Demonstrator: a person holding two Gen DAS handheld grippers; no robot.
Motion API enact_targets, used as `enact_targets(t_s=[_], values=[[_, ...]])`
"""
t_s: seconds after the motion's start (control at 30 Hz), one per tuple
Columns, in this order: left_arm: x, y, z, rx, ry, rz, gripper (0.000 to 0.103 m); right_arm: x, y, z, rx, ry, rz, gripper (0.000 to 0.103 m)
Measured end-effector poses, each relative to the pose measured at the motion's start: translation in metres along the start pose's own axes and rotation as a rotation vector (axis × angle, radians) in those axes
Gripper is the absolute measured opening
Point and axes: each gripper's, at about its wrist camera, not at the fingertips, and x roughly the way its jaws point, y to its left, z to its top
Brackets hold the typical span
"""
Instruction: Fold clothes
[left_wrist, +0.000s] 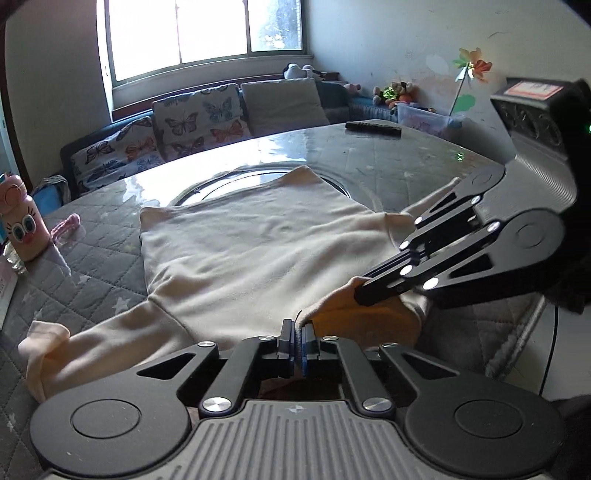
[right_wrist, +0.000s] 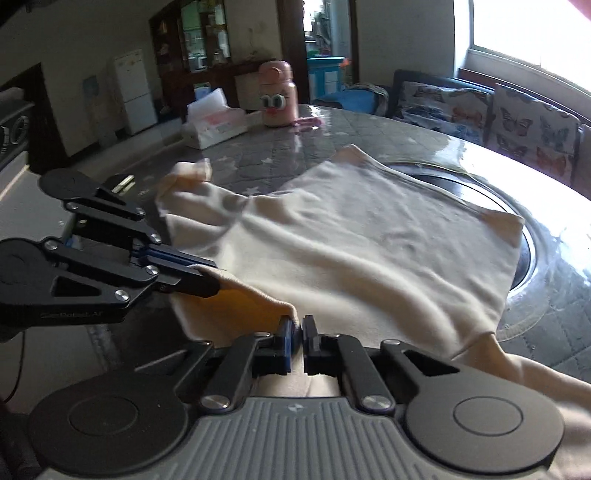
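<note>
Fold barely started, shirt was mostly flat.
Both the left hand-held gripper (left_wrist: 297, 334) and right hand-held gripper (right_wrist: 298, 330) were clamped on the cream shirt (left_wrist: 251, 251) at its near edge.

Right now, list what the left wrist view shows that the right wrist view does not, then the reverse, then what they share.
Only the left wrist view: a black remote on the table's far side, a pinwheel against the wall, and soft toys by a clear bin.

Only the right wrist view: a white fridge, a dark cabinet, and a tissue pack.

Both: the cream shirt on the quilted table, the pink bottle, the butterfly cushions, and the left tool and right tool pinching the shirt's near edge.
</note>
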Motion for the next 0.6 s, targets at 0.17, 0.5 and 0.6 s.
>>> enact_targets(t_s=[0.17, 0.5, 0.6], values=[[0.005, 0.001, -0.006, 0.0, 0.047, -0.026, 0.008, 0.0, 0.011, -0.008, -0.047, 0.051, 0.051, 0.003], [-0.001, 0.041, 0.026, -0.059, -0.014, 0.055, 0.011, -0.017, -0.019, 0.006, 0.038, 0.034, 0.078, 0.026], [0.02, 0.056, 0.037, -0.117, -0.012, 0.083, 0.011, -0.01, -0.042, 0.014, 0.092, 0.024, 0.013, 0.026]])
